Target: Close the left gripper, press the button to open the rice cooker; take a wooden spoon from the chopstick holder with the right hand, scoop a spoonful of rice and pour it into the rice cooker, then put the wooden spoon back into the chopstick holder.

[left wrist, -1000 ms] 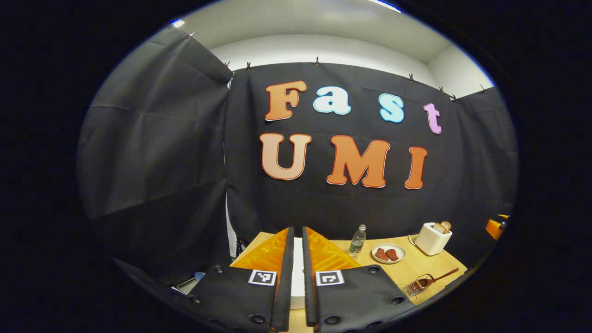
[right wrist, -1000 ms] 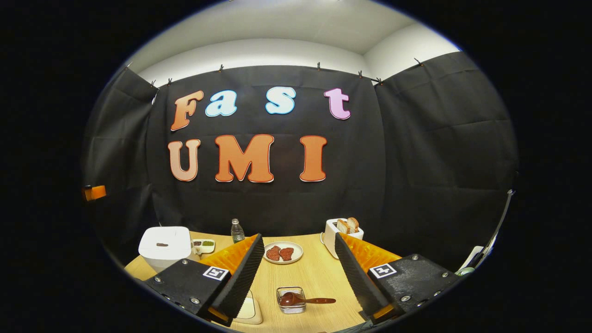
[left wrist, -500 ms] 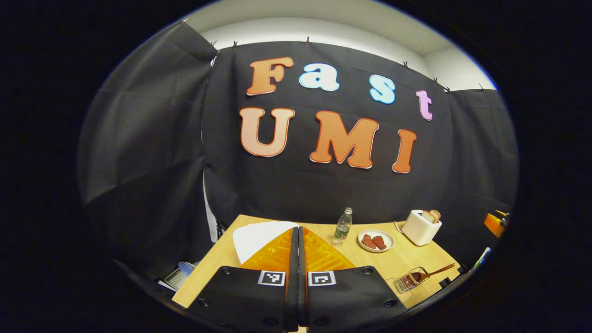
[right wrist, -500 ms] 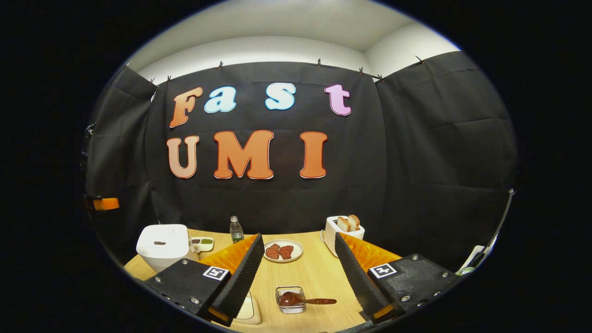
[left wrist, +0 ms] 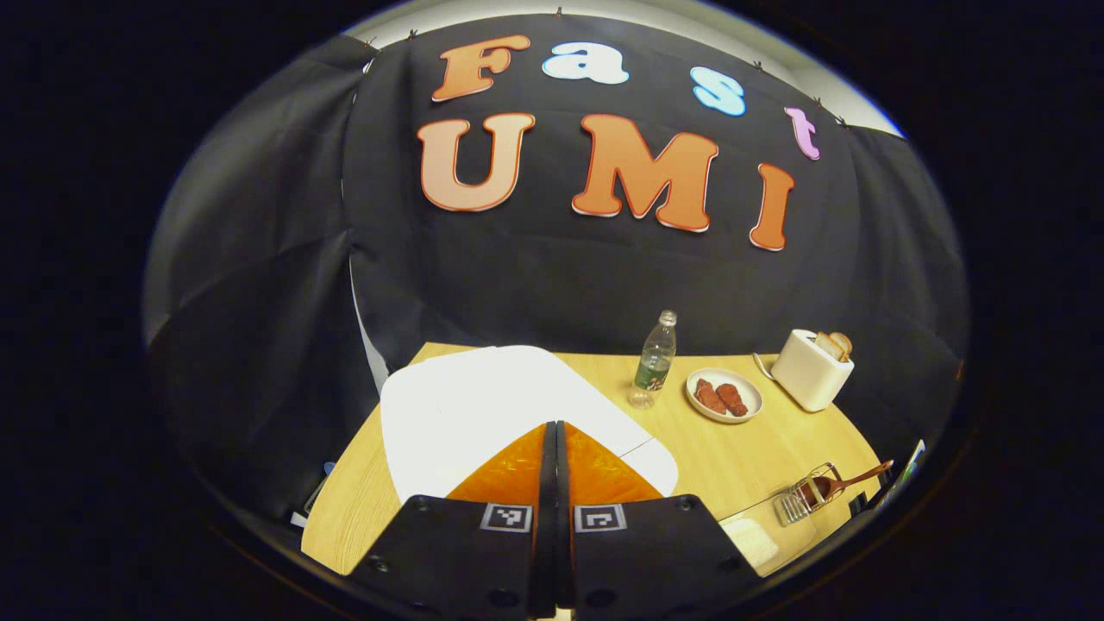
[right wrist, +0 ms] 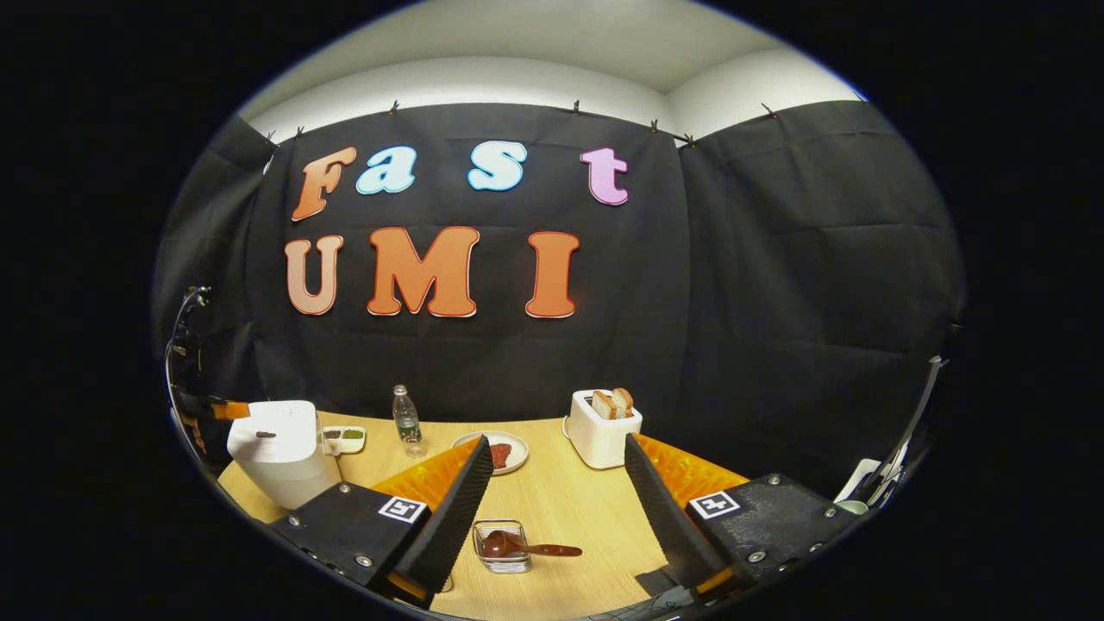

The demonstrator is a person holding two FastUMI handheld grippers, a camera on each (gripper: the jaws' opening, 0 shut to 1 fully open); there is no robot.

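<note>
**Ana:** Black cloth walls close off the booth on three sides, and a pale wooden table (right wrist: 569, 517) fills the floor of it. What do you want placed first?

**Ben:** The rice cooker, and whichever tongs are nearest it.

**Ana:** The white rice cooker (left wrist: 483, 405) sits at the table's left end with its lid down. The left tongs (left wrist: 553, 448) hang right over that lid, tips aimed down at it, the two orange fingers pressed flat together with nothing between them. I judge that closed shape is meant to make one blunt point for pushing the release button. The button itself is hidden under the fingers, so I cannot say whether they touch it.

**Ben:** And the right side?

**Ana:** The right tongs (right wrist: 556, 483) are spread wide and empty, held above the table's near edge. Between their fingers, lower down on the table, lies the wooden spoon (right wrist: 517, 547), its dark bowl resting in a small wire chopstick holder (right wrist: 500, 545) and its handle sticking out sideways to the right. That exposed handle looks like the natural place to grip.

**Ben:** Anything else on the table?

**Ana:** Farther back stand a water bottle (right wrist: 405, 420), a plate (right wrist: 509, 451) of reddish pieces, and a white toaster (right wrist: 599, 431) with bread in it, all well apart from the cooker.
</note>
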